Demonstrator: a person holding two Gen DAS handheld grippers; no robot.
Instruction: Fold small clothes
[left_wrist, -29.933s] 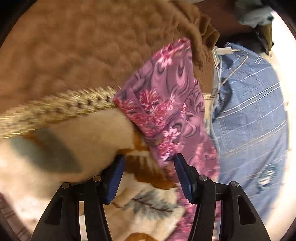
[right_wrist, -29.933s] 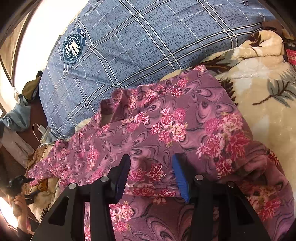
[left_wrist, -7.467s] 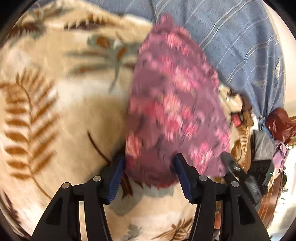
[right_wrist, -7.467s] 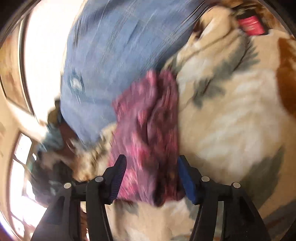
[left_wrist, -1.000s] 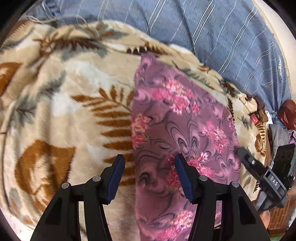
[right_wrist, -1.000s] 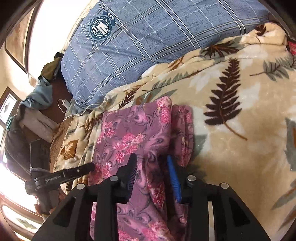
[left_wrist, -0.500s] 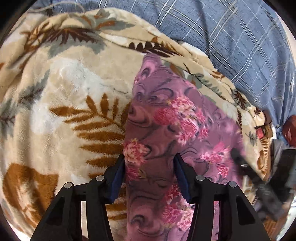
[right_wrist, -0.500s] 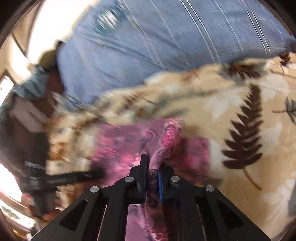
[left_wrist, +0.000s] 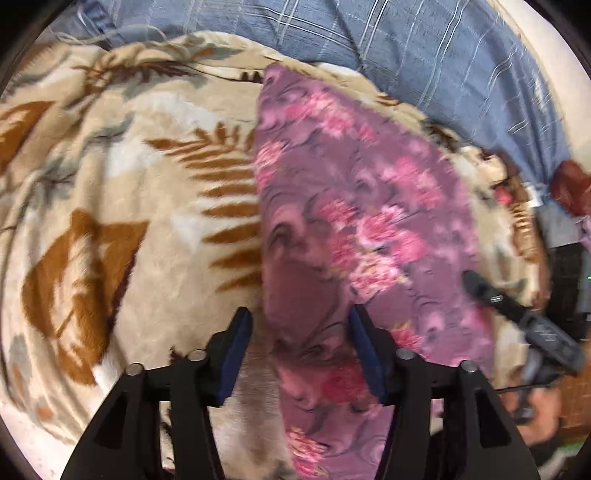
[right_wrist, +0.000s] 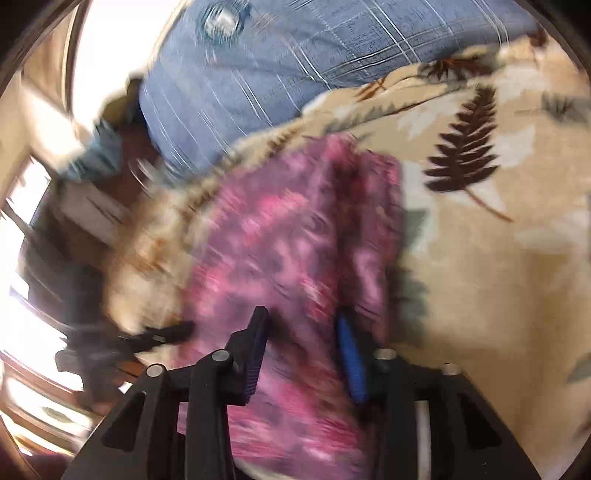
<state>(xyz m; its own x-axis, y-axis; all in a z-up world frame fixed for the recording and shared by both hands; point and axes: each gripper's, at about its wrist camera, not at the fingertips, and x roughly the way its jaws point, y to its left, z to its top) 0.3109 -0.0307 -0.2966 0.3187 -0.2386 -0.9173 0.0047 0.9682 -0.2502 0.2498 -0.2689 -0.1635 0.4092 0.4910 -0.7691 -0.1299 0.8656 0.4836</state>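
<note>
A purple garment with pink flowers (left_wrist: 354, 221) lies folded in a long strip on the cream leaf-print blanket (left_wrist: 129, 221). My left gripper (left_wrist: 299, 322) hovers over the strip's near left edge. Its jaws are opening, with cloth under the gap and neither pad pressing on it. In the right wrist view the same garment (right_wrist: 280, 251) is blurred by motion. My right gripper (right_wrist: 301, 334) is over it, its jaws opening, cloth lying loose between the pads. The right gripper (left_wrist: 517, 314) also shows at the garment's right edge in the left wrist view.
A blue plaid pillow (left_wrist: 406, 48) (right_wrist: 295, 62) lies along the far side of the blanket. Bedside clutter, dark objects and clothes (left_wrist: 565, 229) sit past the blanket's right end. A bright window (right_wrist: 26, 206) is at the left of the right wrist view.
Half a second ago my right gripper was shut on a raised fold of the garment; now its jaws stand apart and the fold lies down. The left gripper shifted and its jaws widened slightly.
</note>
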